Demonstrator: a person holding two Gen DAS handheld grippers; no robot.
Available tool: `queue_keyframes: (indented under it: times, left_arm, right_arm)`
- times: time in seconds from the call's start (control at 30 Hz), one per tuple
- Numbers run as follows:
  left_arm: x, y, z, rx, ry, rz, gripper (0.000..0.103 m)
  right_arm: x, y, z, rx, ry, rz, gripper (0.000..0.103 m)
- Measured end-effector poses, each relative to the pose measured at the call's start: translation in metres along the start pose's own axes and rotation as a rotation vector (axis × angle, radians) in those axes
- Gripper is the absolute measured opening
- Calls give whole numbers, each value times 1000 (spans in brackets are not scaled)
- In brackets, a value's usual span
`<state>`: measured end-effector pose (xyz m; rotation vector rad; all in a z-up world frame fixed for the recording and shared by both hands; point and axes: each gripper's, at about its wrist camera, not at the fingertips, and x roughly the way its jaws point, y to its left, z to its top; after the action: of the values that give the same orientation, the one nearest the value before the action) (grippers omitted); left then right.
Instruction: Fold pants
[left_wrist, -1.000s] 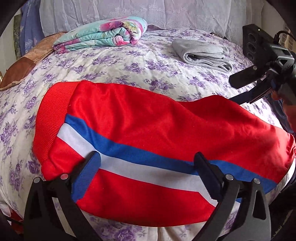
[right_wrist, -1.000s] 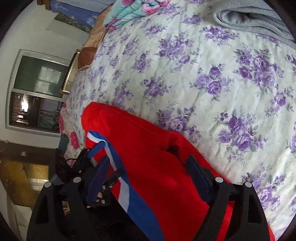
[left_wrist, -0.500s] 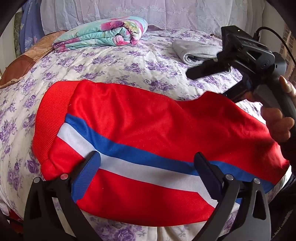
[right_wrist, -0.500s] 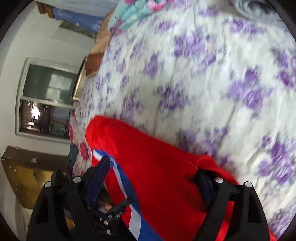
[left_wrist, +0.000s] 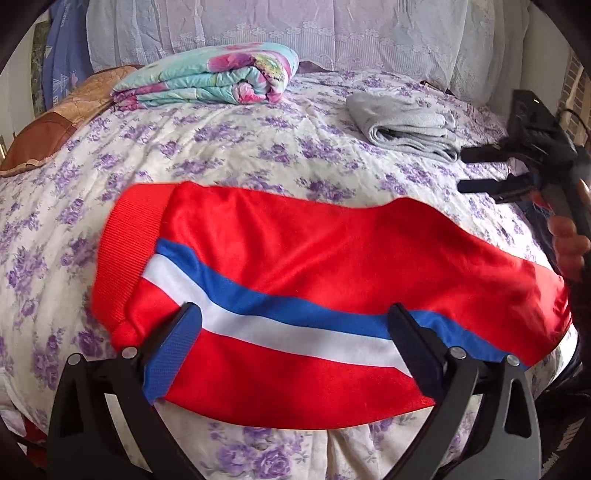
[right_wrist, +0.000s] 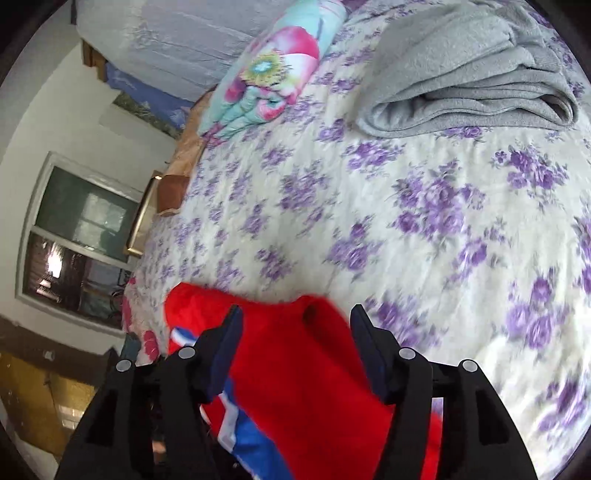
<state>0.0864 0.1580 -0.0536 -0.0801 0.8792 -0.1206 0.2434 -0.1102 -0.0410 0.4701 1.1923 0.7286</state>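
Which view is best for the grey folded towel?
Right wrist: the grey folded towel is large and close at the top, its stacked layers visible. In the left wrist view it is small and distant on the floral bedspread.

Left wrist view close over the red pants (left_wrist: 314, 266), facing the folded quilt (left_wrist: 207, 79); right wrist view low beside them, tilted; both share pants, quilt, grey towel (right_wrist: 469, 70)

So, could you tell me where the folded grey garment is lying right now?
In the left wrist view, the grey garment lies at the upper right on the floral bedspread, right of the folded quilt and beyond the red pants.
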Motion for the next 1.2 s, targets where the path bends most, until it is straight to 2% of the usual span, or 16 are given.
queue_keyframes:
  times: [0.1,0.2,0.23,0.27,0.3,0.33,0.37,0.4,0.47,0.57,0.7,0.8,0.9,0.97,1.07,1.2]
  left_arm:
    - [4,9,2,12,10,95,98]
    - [25,22,-4,51,15,232,99]
    - [31,27,-6,57,10,242,99]
    - [30,33,-5,37,3,216,99]
    - [27,34,-3,27,1,202,99]
    - [24,33,0,23,3,192,99]
    - [21,32,2,21,6,188,99]
    - [19,29,3,18,5,188,99]
    - [11,23,3,15,9,168,98]
    - [-7,7,-4,26,-22,122,98]
    - [4,-9,-11,54,0,99,98]
    - [30,-9,-8,67,13,166,99]
    - [41,-12,-2,80,6,212,99]
    - [41,-14,1,75,13,226,99]
    - [35,-12,5,50,13,211,98]
    - [8,-33,12,44,-24,84,98]
  right_arm:
    - [-4,23,-56,-42,-10,27,63]
    - [9,-4,-95,9,-65,-94,64]
    - [16,-20,-101,27,-88,-114,56]
    - [13,-38,-105,37,-140,-50,34]
    - [6,-52,-107,66,-181,-13,21]
    - [0,-61,-109,109,-195,12,22]
    - [-8,-63,-111,126,-216,35,35]
    - [-19,-58,-117,107,-244,32,60]
    - [-43,-39,-135,25,-310,-20,84]
    - [-64,-20,-168,-56,-323,-111,85]
    - [-84,-54,-198,33,-372,-288,82]
    - [-102,-89,-195,82,-424,-262,64]
    - [-105,-110,-191,93,-438,-240,56]
    - [-106,-105,-196,75,-441,-258,58]
    - [-123,-86,-216,30,-496,-251,69]
    - [-151,-65,-239,-6,-566,-282,80]
